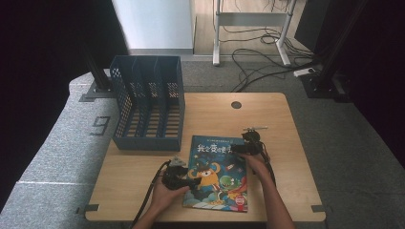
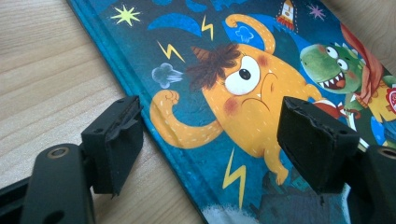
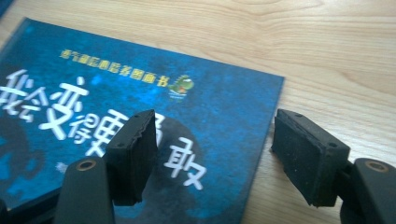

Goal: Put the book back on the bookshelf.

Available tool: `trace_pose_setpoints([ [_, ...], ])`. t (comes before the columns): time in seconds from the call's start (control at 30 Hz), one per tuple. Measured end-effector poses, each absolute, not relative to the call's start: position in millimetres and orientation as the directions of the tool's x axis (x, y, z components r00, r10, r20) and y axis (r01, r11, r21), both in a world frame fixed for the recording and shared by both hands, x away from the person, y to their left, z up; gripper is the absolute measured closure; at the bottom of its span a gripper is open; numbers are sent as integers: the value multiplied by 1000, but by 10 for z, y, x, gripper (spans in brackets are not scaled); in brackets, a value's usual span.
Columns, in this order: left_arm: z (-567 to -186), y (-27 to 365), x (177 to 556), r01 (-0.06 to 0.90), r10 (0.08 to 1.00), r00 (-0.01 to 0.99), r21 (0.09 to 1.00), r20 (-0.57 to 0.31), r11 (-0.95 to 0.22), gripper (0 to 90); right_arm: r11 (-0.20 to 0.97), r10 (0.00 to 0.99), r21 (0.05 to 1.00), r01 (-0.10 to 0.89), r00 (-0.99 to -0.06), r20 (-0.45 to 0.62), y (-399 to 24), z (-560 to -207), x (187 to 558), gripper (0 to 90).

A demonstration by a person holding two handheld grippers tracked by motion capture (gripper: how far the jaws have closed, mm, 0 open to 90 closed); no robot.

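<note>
A picture book (image 1: 217, 174) lies flat near the table's (image 1: 286, 143) front edge. The left gripper (image 1: 187, 182) straddles its left edge, the right gripper (image 1: 240, 149) its upper right edge; both gape wide, holding nothing.

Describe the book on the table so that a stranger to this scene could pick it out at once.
Start at the wooden table, whose far left corner holds a dark blue slotted file rack. Just in front of the rack, near the middle of the table's near half, the book lies flat between the two grippers. Its deep blue cover has white characters, an orange monster and a green dinosaur.
</note>
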State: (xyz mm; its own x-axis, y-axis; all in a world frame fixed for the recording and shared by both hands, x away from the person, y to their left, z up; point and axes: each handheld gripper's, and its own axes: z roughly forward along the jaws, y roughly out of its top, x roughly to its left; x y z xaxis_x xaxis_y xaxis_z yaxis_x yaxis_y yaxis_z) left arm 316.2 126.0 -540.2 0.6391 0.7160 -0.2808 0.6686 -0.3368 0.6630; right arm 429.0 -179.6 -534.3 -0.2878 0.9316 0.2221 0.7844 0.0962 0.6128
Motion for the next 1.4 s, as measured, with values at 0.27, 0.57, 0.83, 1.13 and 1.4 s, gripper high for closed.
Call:
trace_pose_setpoints([
  [0.27, -5403, 1266, 3182, 670, 719, 636, 664, -282, -332, 249, 19, 915, 577, 816, -247, 319, -1897, -5310, 4347, 350],
  [0.57, -5404, 1273, 3190, 669, 715, 640, 662, -283, -337, 248, 61, 913, 574, 817, -277, 299, -1751, -5138, 4383, 336],
  [0.83, -5404, 1277, 3194, 670, 713, 641, 662, -285, -337, 248, 45, 937, 555, 831, -228, 265, -1818, -5196, 4477, 320],
  [1.13, -5405, 1275, 3198, 672, 714, 638, 662, -288, -334, 244, 57, 938, 548, 835, -233, 258, -1799, -5259, 4511, 315],
  [1.4, -5407, 1276, 3204, 670, 714, 639, 663, -287, -333, 244, 24, 935, 531, 847, -208, 288, -1813, -5277, 4524, 318],
])
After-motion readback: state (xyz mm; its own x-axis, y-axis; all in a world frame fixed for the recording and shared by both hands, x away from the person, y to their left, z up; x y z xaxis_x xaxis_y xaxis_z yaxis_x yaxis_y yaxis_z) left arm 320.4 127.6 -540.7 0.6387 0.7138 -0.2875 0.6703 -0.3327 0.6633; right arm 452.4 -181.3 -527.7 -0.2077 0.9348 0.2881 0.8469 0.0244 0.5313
